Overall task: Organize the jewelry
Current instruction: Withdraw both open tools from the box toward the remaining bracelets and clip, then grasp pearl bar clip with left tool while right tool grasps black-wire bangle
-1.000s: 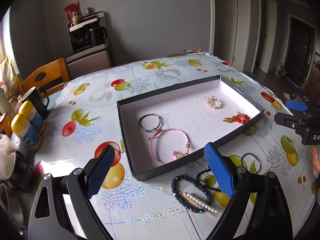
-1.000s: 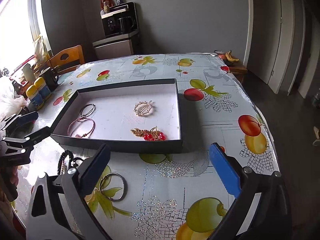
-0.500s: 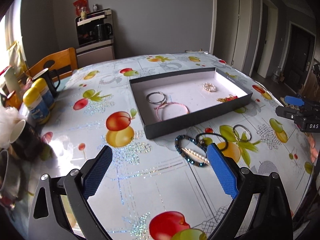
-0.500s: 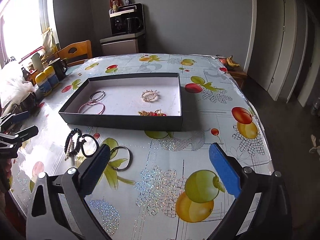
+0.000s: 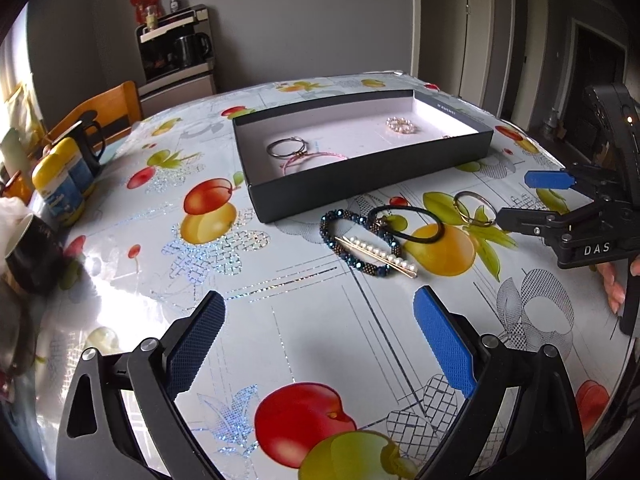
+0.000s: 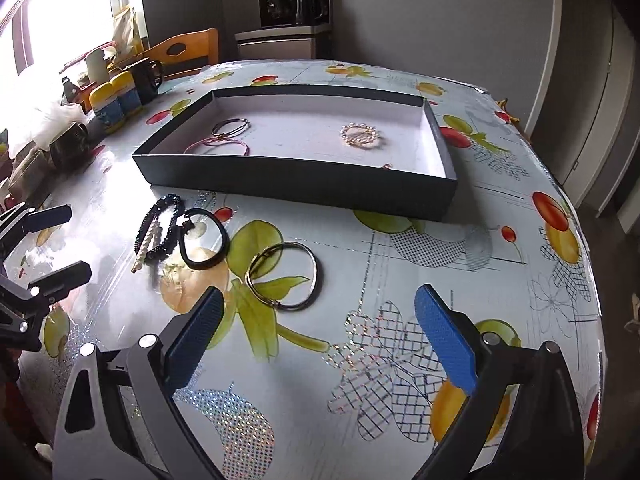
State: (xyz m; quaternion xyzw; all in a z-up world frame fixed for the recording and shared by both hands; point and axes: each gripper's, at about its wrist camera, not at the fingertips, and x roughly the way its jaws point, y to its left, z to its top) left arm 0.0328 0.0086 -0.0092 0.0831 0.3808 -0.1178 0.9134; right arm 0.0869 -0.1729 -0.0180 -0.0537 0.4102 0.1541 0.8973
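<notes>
A black box lid tray [image 5: 360, 178] [image 6: 296, 182] lies on the fruit-print table and holds a hair ring, a pink bracelet [image 5: 316, 157] and a pearl clip [image 6: 360, 136]. In front of the tray lie a dark beaded bracelet [image 5: 352, 256] [image 6: 160, 216], a pearl hairpin [image 5: 380, 254], a black hair tie [image 5: 408, 224] [image 6: 204, 240] and a metal bangle [image 5: 474, 208] [image 6: 282, 276]. My left gripper [image 5: 320, 344] is open and empty, back from the beaded bracelet. My right gripper [image 6: 316, 340] is open and empty, just short of the bangle.
Yellow-capped bottles [image 5: 60, 184], a black mug [image 5: 90, 140] and a dark cup [image 5: 32, 252] stand at the table's left edge. A wooden chair [image 6: 188, 50] and a cabinet with a coffee machine [image 6: 292, 0] are behind. The table edge drops off at the right.
Both grippers have pulled back from the tray toward the table's near side, so the loose jewelry in front of the tray now sits ahead of them. Both stay open.
</notes>
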